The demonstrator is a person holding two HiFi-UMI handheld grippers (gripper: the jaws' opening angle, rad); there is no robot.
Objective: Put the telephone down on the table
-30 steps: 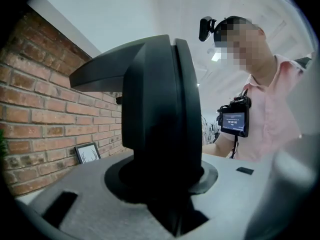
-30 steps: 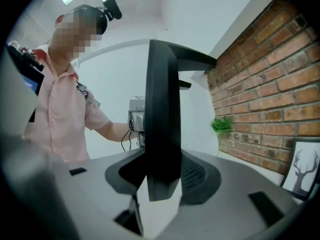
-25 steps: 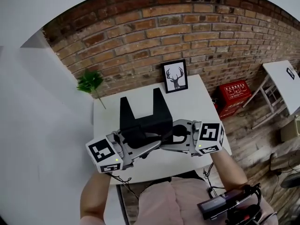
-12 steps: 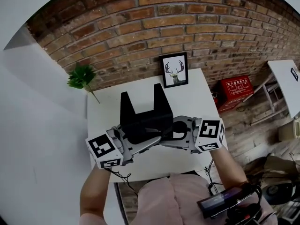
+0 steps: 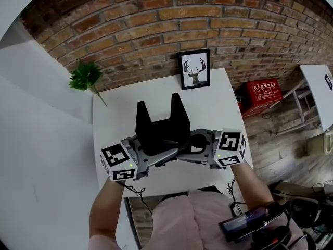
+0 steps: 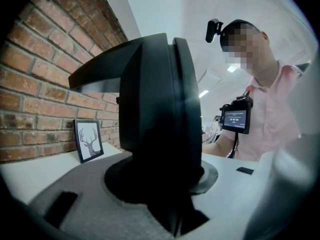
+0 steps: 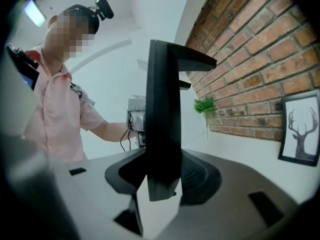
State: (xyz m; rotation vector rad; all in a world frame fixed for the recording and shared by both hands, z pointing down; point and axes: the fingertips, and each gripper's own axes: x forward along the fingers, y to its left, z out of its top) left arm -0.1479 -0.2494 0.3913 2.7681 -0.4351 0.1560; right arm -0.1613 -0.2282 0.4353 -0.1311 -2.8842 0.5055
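Gripping the black telephone [image 5: 158,129] from both sides, the left gripper [image 5: 165,157] comes in from seven o'clock and the right gripper [image 5: 186,151] from four o'clock. Each has its jaws clamped on the lower edge. The telephone stands upright over the middle of the white table [image 5: 218,103]; whether its base touches the top cannot be told. A framed deer picture [image 5: 194,70] leans against the brick wall [image 5: 156,30] at twelve o'clock, and a small green plant [image 5: 85,77] stands at ten o'clock.

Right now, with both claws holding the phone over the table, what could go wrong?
The phone is tall, and the left claw and right claw grip it low on its near side, so it may tip if one releases first. Set too far back, it could knock the deer picture.
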